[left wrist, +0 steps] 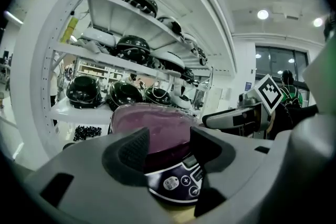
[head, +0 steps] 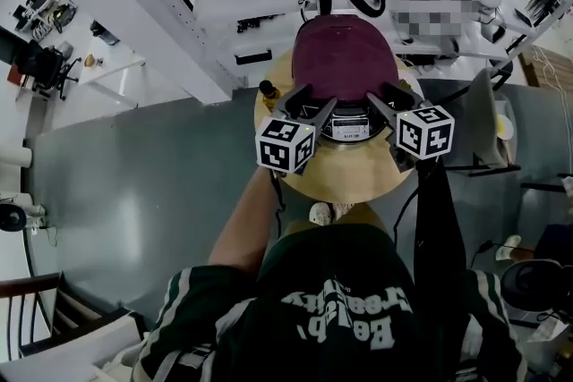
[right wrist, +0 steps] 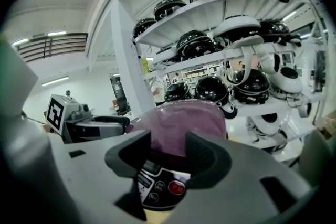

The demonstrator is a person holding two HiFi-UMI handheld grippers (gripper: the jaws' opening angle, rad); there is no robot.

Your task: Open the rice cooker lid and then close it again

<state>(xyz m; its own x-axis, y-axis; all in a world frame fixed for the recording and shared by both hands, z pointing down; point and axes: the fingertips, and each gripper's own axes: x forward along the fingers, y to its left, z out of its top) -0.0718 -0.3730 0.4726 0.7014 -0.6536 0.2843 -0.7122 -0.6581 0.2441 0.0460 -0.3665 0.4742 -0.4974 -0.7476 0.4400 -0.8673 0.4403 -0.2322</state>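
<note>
The white shelving [head: 179, 22] filled the far side, its tiers loaded with dark rounded cookers [left wrist: 84, 91]. Nearer stood the round wooden table [head: 349, 176]; on its far half sat the rice cooker [right wrist: 168, 173], its maroon lid [head: 345, 58] down and its control panel [head: 349, 131] facing the person. The left gripper [head: 309, 103] and the right gripper [head: 391, 94] hung side by side at the cooker's near face; each had its jaws well apart with nothing between the pads, the panel and lid showing only beyond them.

The step in hand looked like the approach before opening, since the lid had not been raised. The next move would probably call for finding the release at the lid's front edge, pressing it, and letting the lid swing up toward the shelving.

No view showed that release clearly; the head view hid the cooker's body beneath the lid; whether either gripper touched the cooker could not be told. The person's torso cut off the table's near rim; a small brown object [head: 267, 89] at the table's left edge was too small to name.
</note>
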